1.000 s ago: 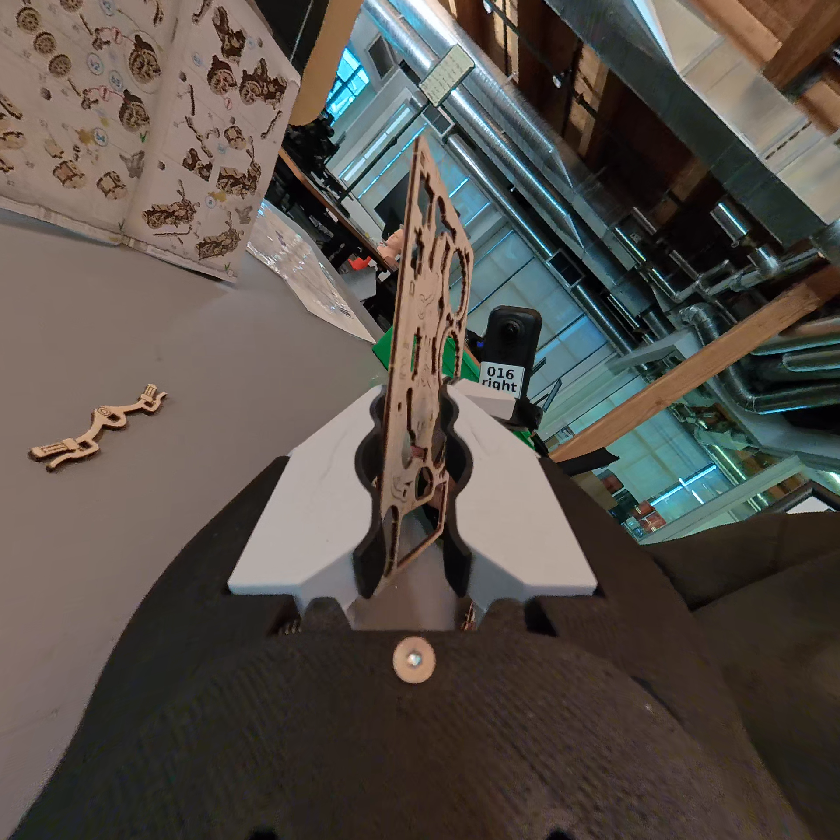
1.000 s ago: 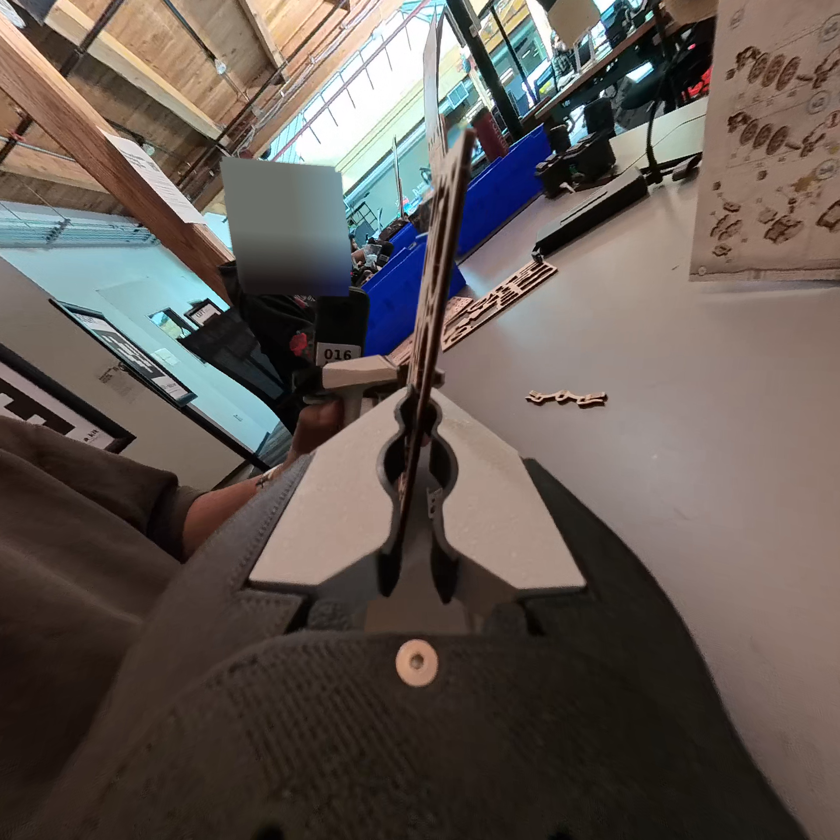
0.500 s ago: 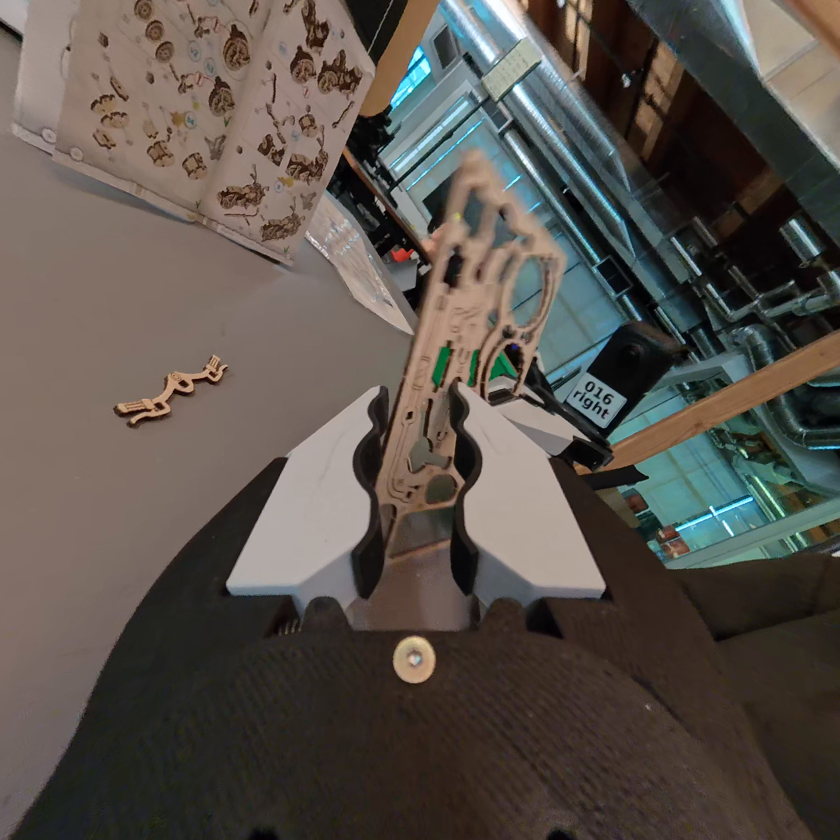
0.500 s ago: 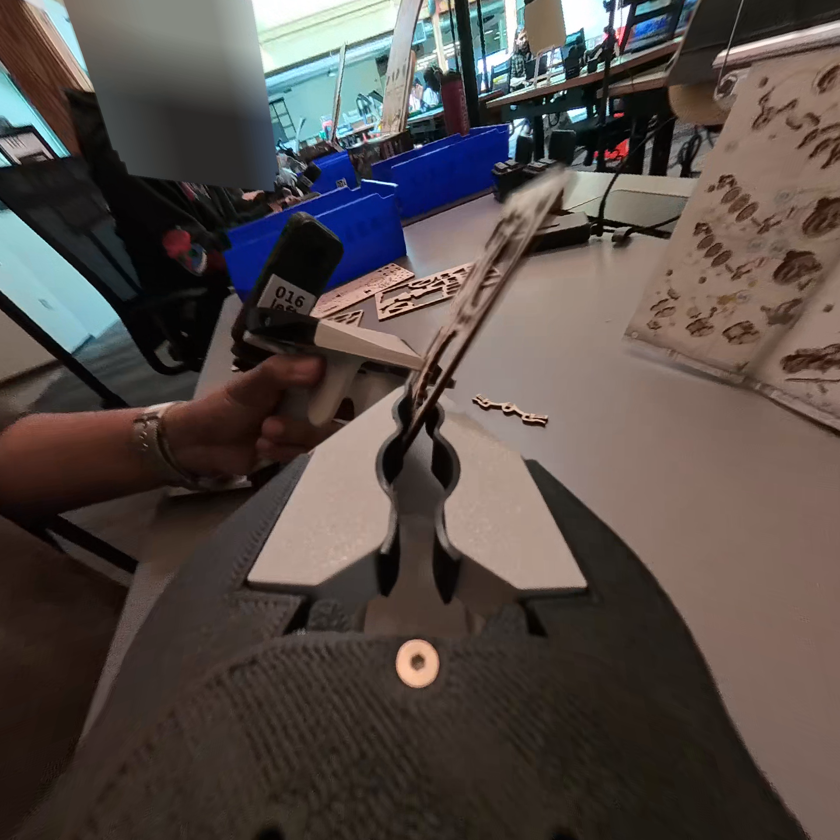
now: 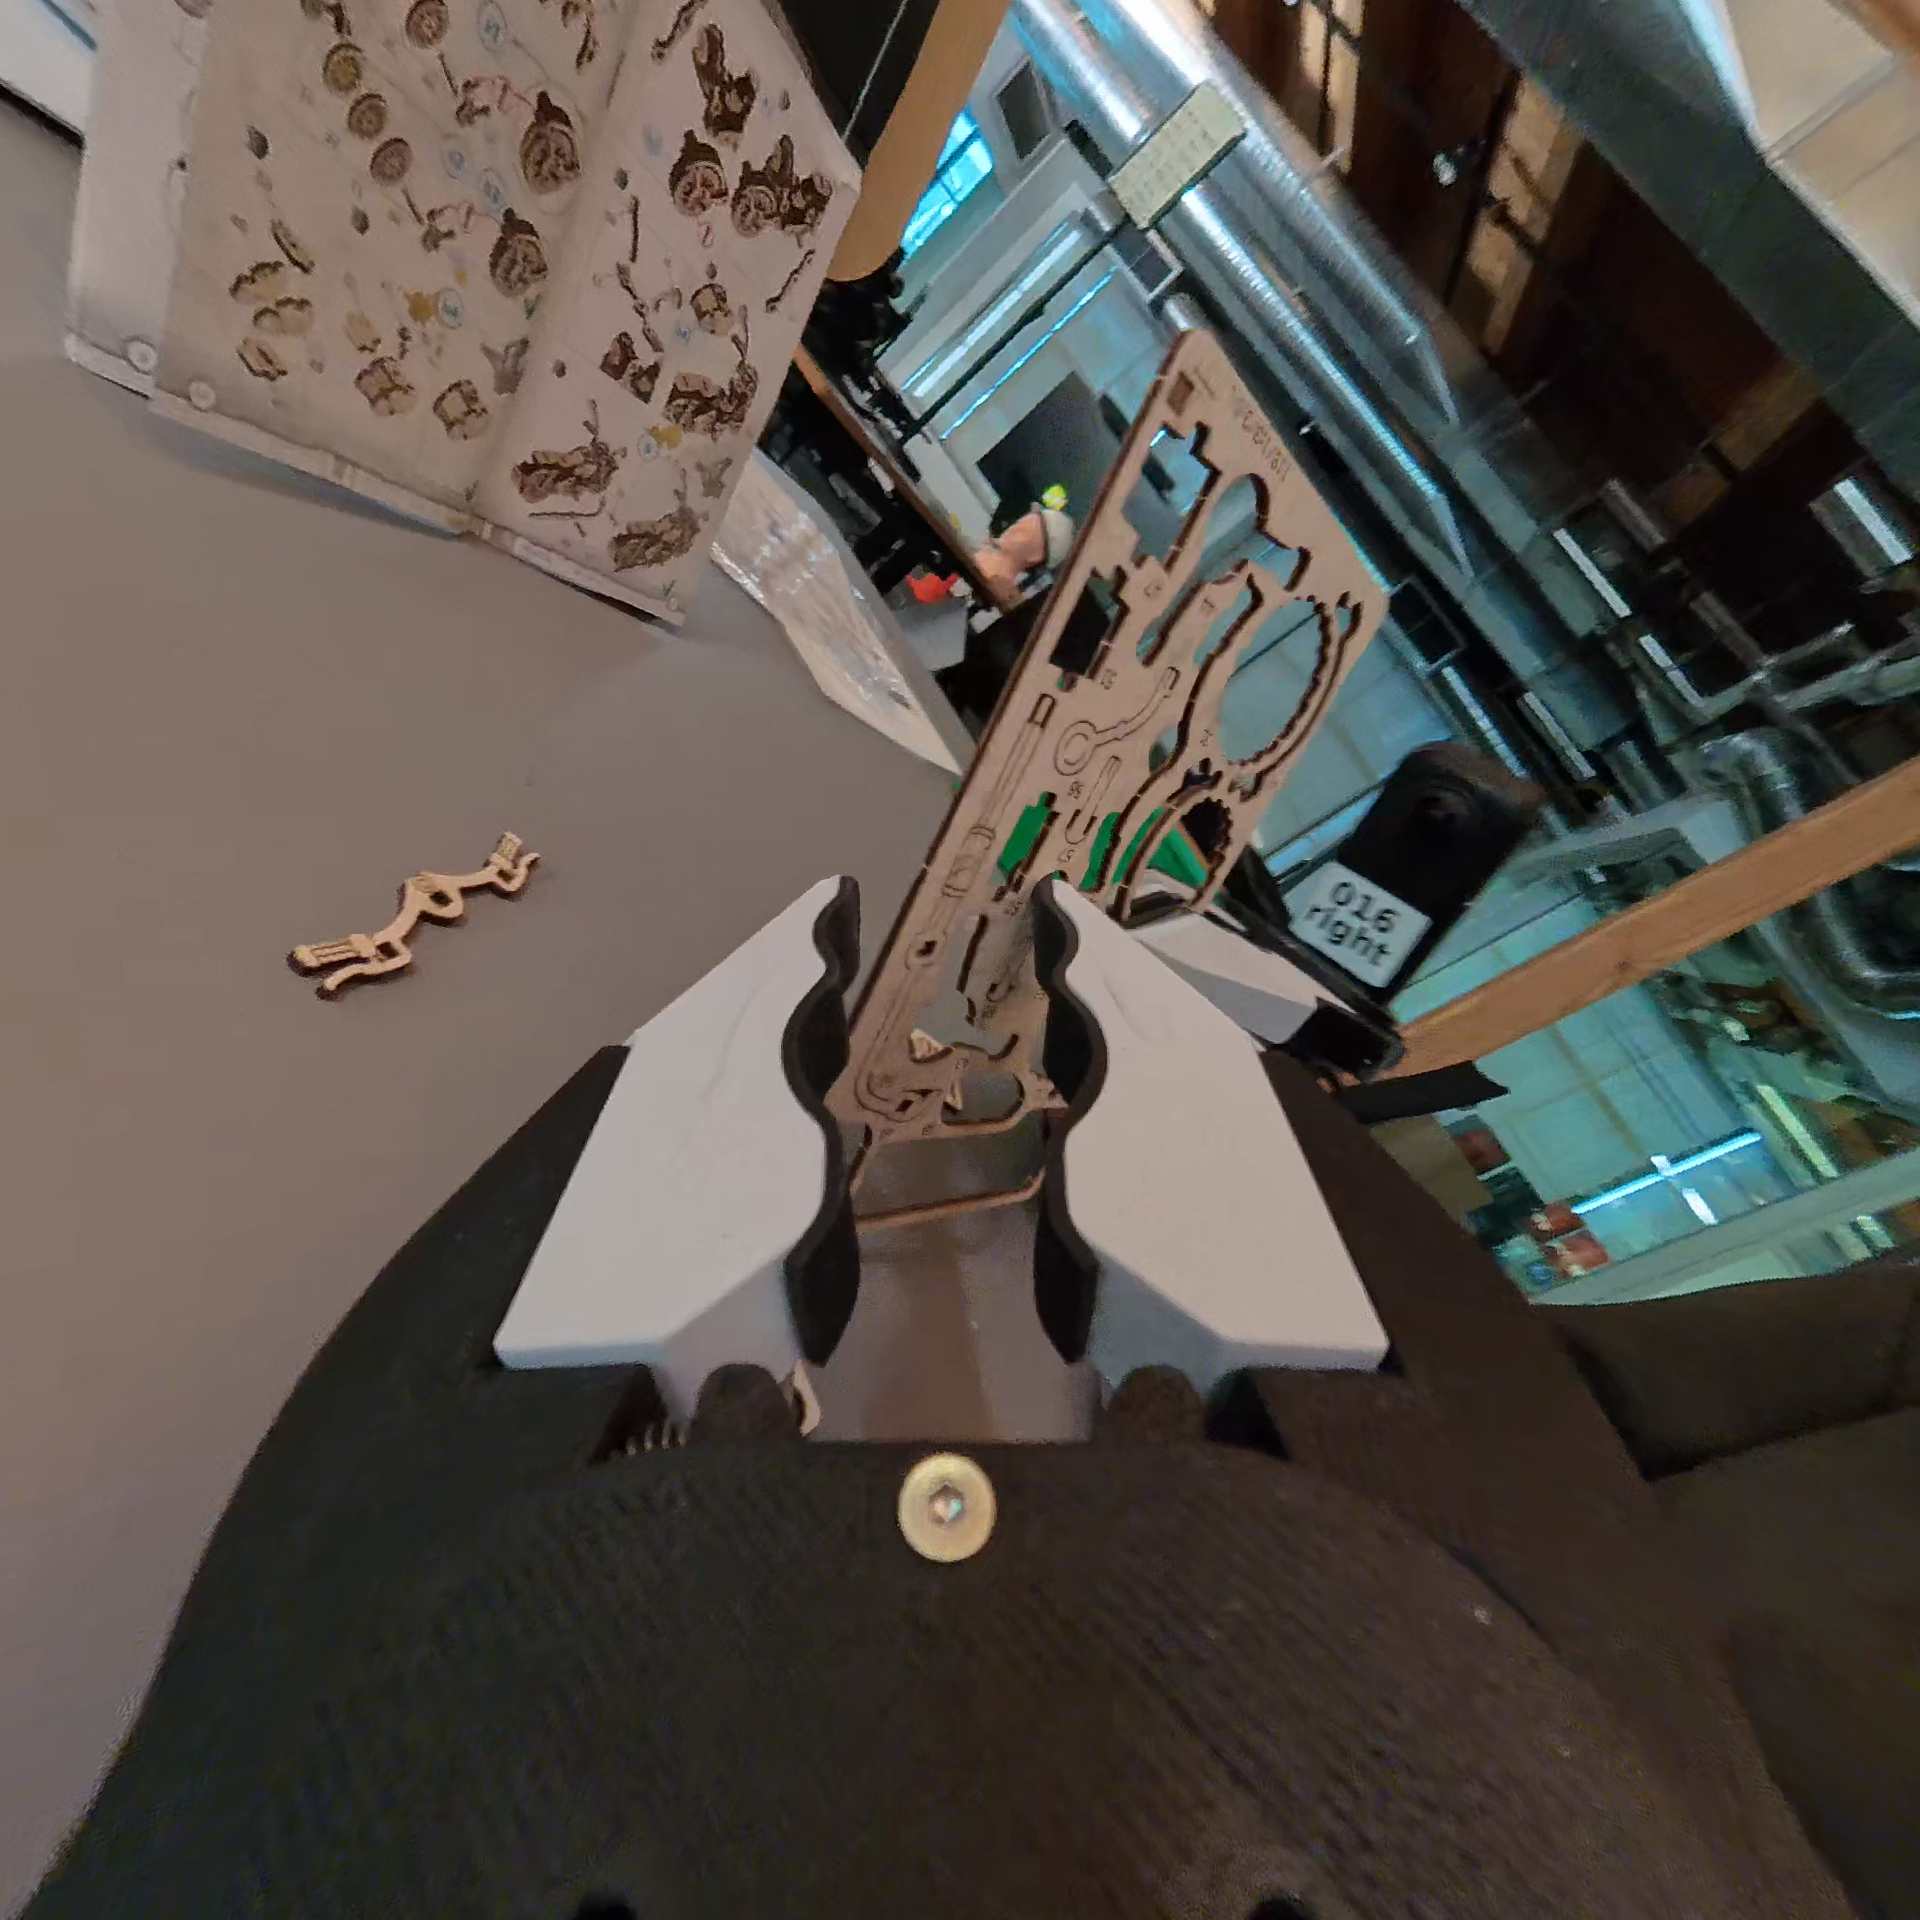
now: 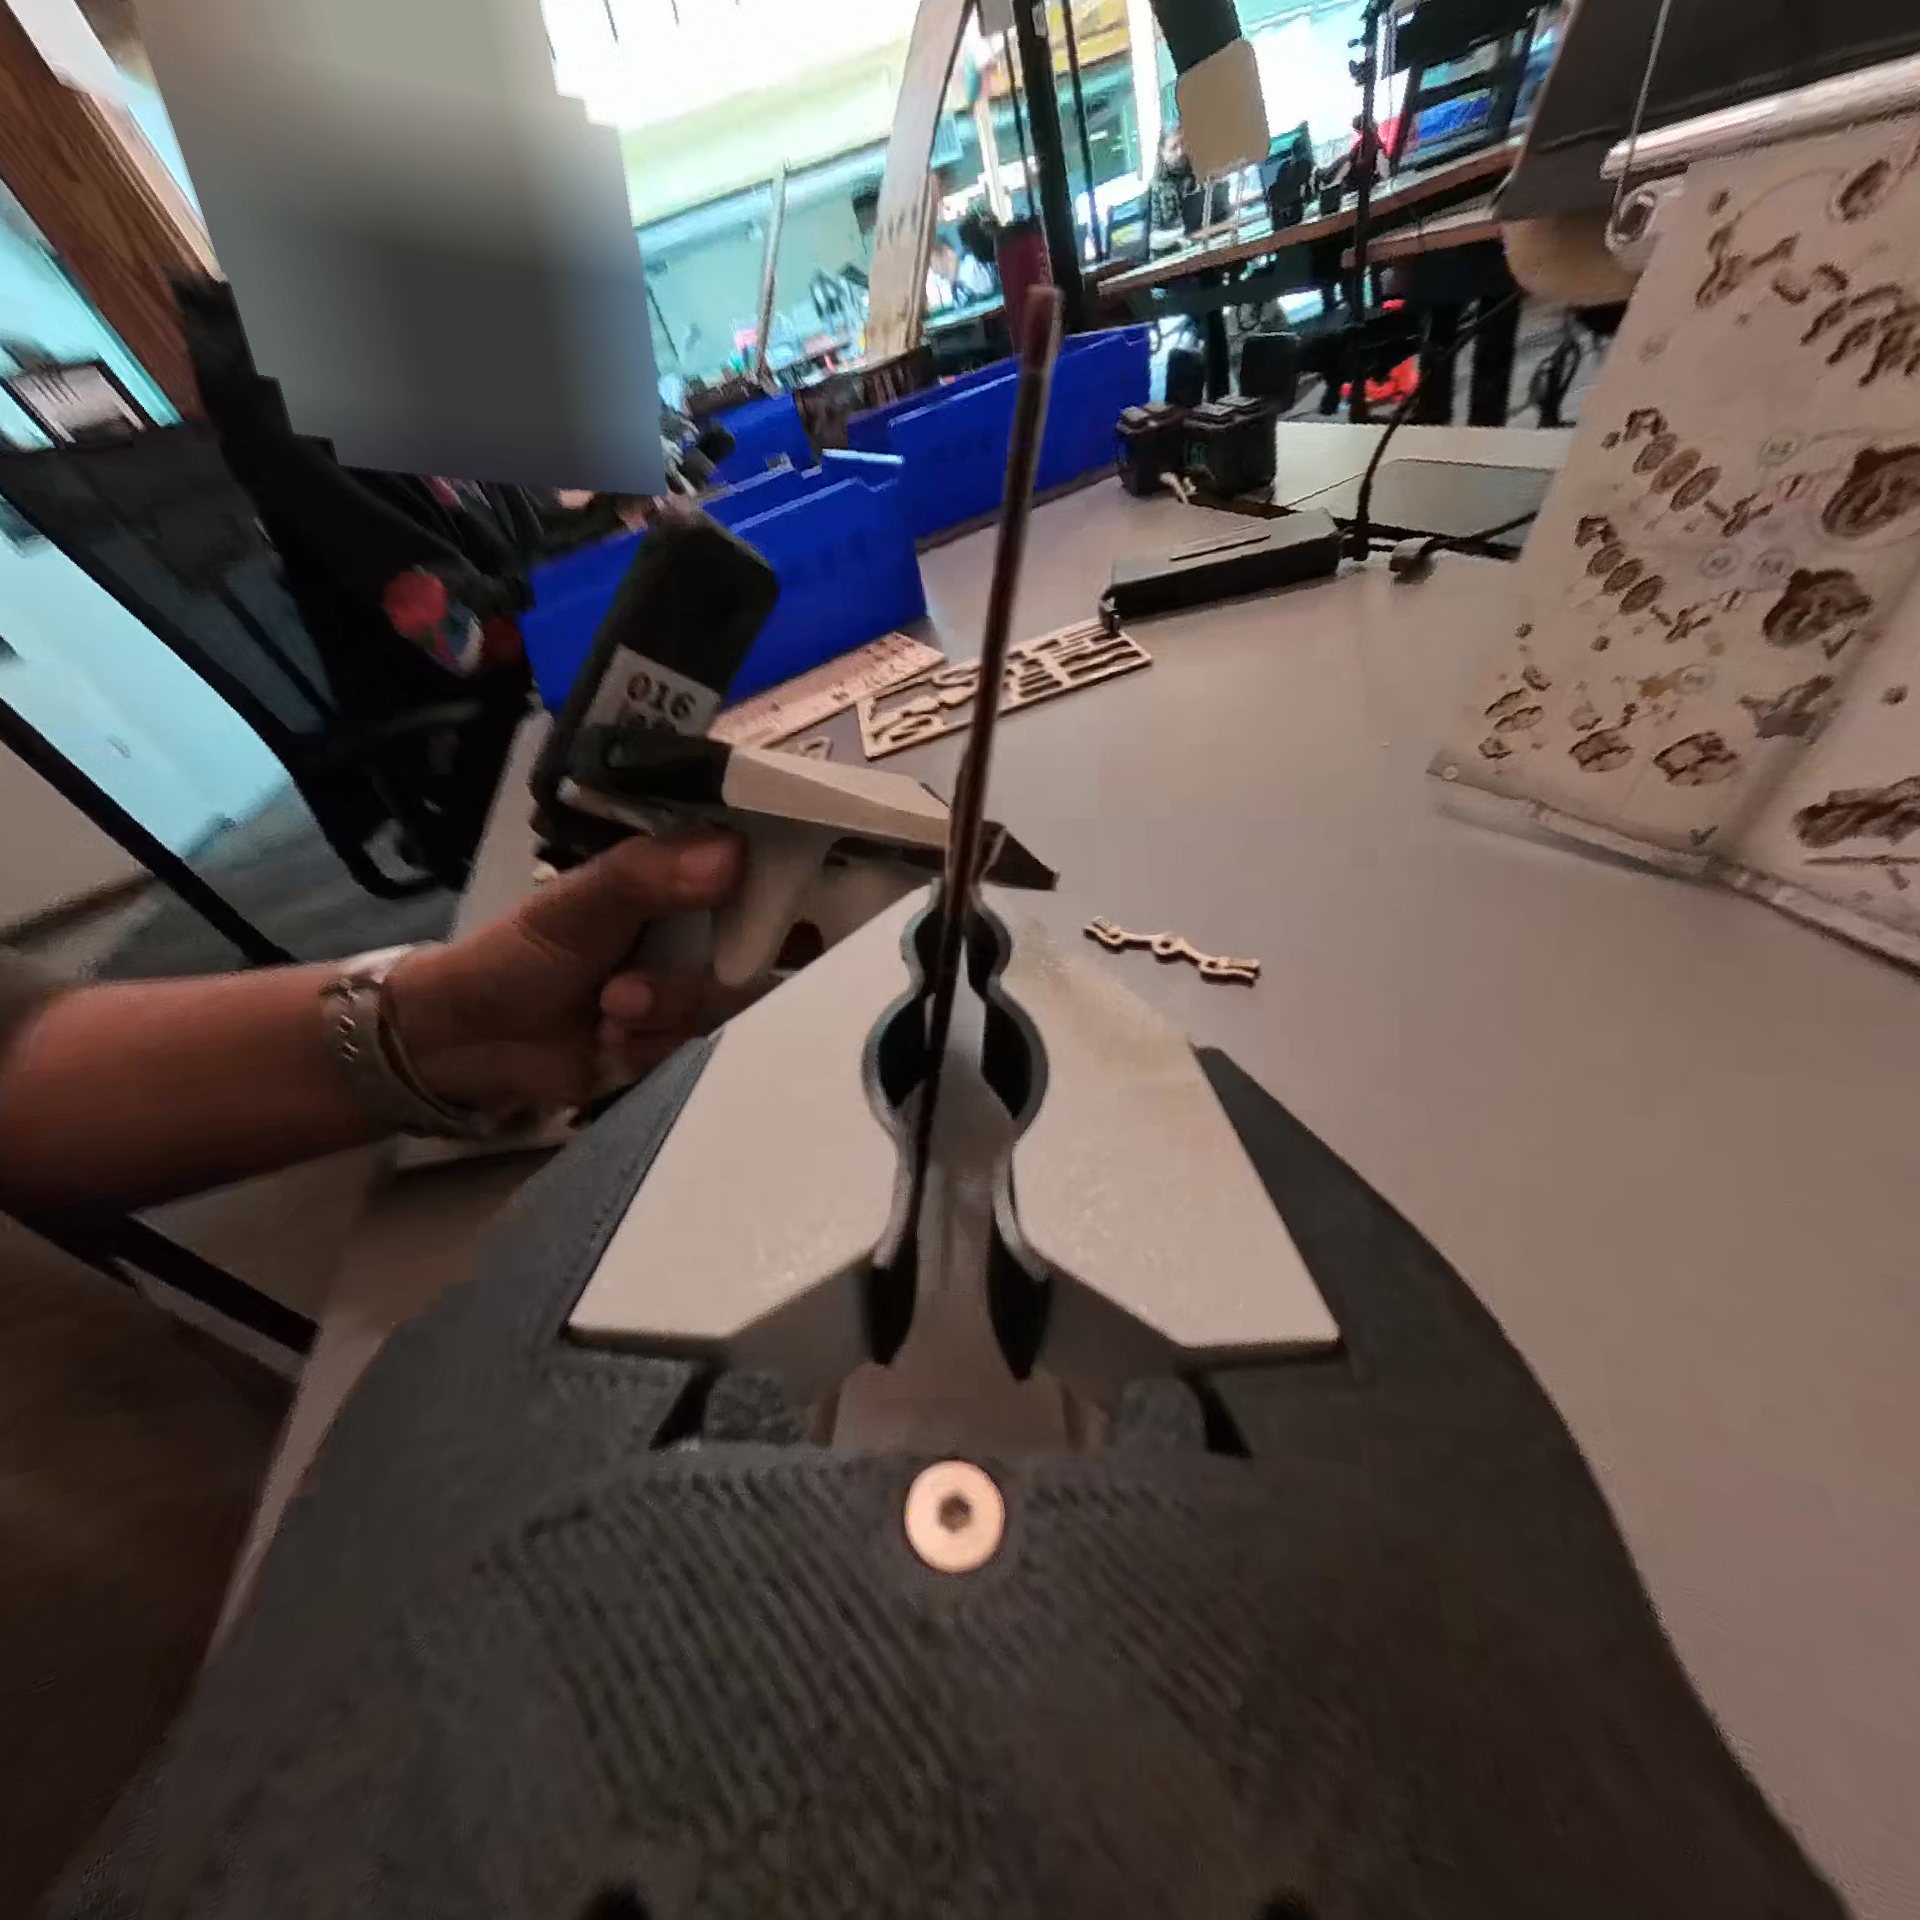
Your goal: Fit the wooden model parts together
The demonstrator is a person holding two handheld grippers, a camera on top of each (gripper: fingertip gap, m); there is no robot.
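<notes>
Above counter (image 5: 260, 1039): your right tongs (image 6: 951, 925) pinching wooden sheet (image 5: 1132, 727) edge; left tongs (image 5: 945, 914) spread, sheet between, unclamped. One small piece (image 5: 410, 920) loose on counter. Nothing joined yet; fitting all ahead.

The wooden sheet (image 5: 1132, 727) is thin pale plywood, matt, with dark scorched edges around its cut-outs. The fingers (image 5: 707, 1122) holding it are smooth matt grey plastic lined with wavy black rubbery pads, set in a rough, ribbed black body with one shiny metal screw (image 5: 945, 1507). Beside the sheet, the surface (image 5: 208, 727) is plain matt grey and smooth, and a small wooden piece (image 5: 410, 920) on it is the same pale ply. Behind that, the instruction sheet (image 5: 468, 260) is matt printed paper. Blue bins (image 6: 831, 540) beyond look like glossy plastic.
</notes>
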